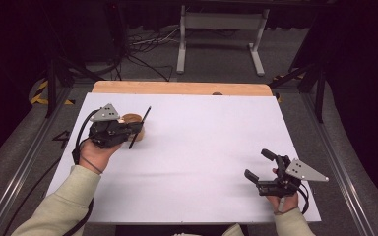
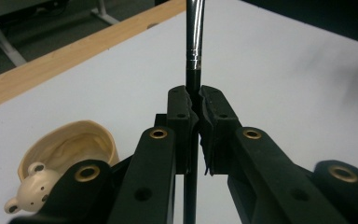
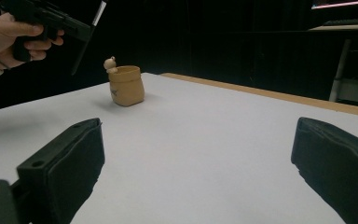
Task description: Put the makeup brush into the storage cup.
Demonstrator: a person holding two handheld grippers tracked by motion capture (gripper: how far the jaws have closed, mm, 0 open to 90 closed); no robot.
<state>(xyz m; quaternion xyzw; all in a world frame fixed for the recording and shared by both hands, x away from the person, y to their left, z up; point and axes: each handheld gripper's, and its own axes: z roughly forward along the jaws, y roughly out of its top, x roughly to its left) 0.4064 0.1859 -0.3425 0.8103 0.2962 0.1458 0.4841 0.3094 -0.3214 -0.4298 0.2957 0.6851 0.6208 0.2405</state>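
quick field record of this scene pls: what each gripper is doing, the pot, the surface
left gripper: shut on a thin black brush, held above the table
brush: dark handle, metal ferrule, slanted in the high view
right gripper: open, nothing between its jaws, low over the near right of the table
holder: tan pot with a small bear figure on its rim, upright, nothing visible inside
table: white top with a wooden far edge
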